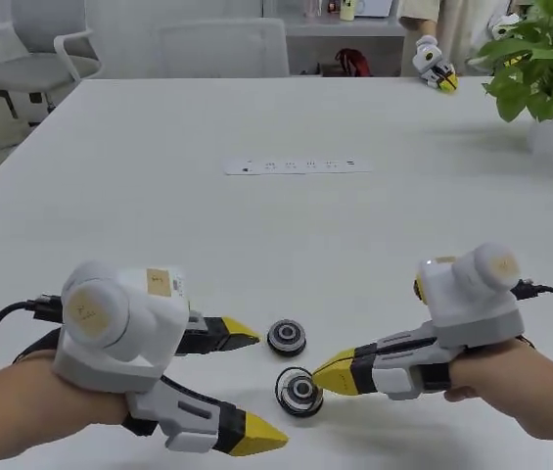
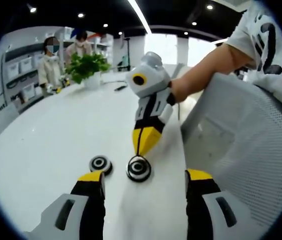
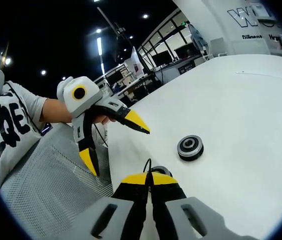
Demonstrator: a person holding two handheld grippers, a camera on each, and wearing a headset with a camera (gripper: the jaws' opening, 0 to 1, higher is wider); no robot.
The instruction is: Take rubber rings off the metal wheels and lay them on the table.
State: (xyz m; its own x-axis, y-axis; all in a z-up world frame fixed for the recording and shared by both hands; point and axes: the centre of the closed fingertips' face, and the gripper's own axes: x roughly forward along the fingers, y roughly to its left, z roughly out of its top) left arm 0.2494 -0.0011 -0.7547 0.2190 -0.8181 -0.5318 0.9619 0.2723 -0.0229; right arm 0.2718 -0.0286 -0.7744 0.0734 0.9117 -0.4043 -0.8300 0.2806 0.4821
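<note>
Item: near metal wheel [image 1: 299, 390] on the worktop [image 1: 276, 225], at 6 o'clock of the far wheel [image 1: 287, 336]. My right gripper [image 1: 319, 376], clenched, pinches its rubber ring [image 1: 282, 394] from 3 o'clock. Left gripper [image 1: 250, 384] is released; I'd clamp the hub first, then peel the ring upward.

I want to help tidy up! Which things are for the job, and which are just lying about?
For the job: near wheel, far wheel, left gripper, right gripper.
Just lying about: power strip, potted plant, chair.
</note>
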